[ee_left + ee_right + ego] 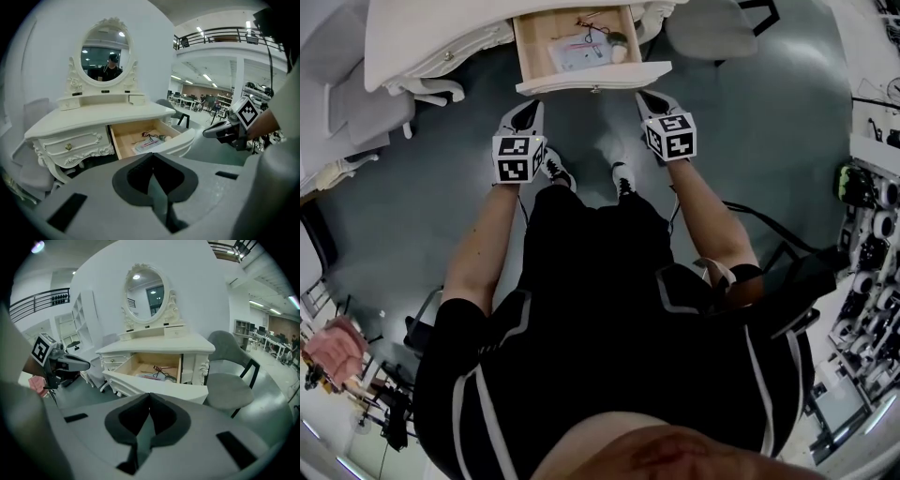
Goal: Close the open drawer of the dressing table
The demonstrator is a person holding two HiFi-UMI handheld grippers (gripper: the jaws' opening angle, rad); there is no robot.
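The white dressing table (431, 37) stands at the top of the head view with its wooden drawer (577, 41) pulled out. Papers and a red cord lie inside. The drawer's white front panel (592, 78) faces me. My left gripper (528, 112) hangs just short of the panel's left part, jaws closed together and empty. My right gripper (653, 100) is shut too, near the panel's right end, not touching. In the left gripper view the open drawer (140, 137) lies ahead of the left gripper (152, 158). The right gripper view shows the drawer (152, 367) beyond the right gripper (150, 398).
A grey chair (712, 28) stands right of the table, seen also as the chair (229, 380) in the right gripper view. Another grey seat (352, 108) is at the left. Racks of equipment (867, 234) line the right side. An oval mirror (104, 55) tops the table. My feet (622, 178) stand on the floor below the drawer.
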